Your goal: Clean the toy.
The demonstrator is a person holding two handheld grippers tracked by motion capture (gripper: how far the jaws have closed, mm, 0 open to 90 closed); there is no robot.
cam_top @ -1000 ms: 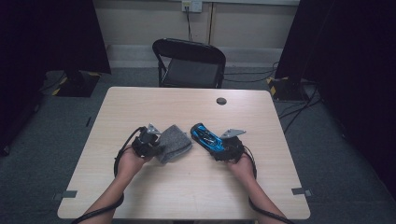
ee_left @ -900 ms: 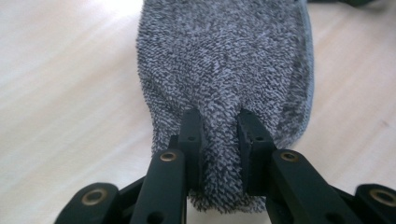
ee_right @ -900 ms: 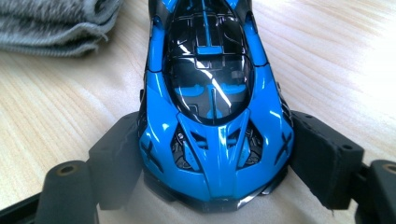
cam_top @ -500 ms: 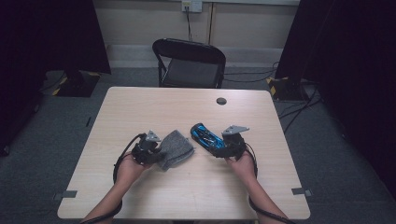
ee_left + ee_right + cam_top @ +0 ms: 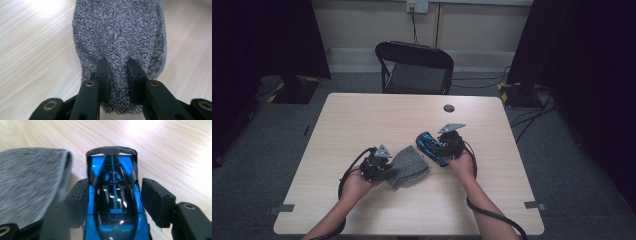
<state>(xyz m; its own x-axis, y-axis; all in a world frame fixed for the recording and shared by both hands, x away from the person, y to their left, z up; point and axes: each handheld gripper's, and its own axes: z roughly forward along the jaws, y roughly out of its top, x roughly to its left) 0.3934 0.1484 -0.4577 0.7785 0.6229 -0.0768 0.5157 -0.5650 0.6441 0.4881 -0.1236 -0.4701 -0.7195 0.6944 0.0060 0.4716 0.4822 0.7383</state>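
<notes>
A: Left gripper view, the left gripper (image 5: 117,75) at work; its black jaws stand narrow, pinched on a fold of the grey cloth (image 5: 120,32), which runs away from them across the pale table (image 5: 30,50).

B: And the right gripper (image 5: 115,200)?

A: Its jaws bracket the blue toy car (image 5: 113,202); the left pad touches the body, the right pad stands a little off, so whether the hold is firm I cannot tell.

B: How do the two lie?

A: High view: cloth (image 5: 409,166) and car (image 5: 431,148) sit just beside each other, nearer the table's front edge than its far one; the car's long axis runs up and left toward the cloth's far corner; the left gripper (image 5: 384,172) is the nearer for any wipe.
</notes>
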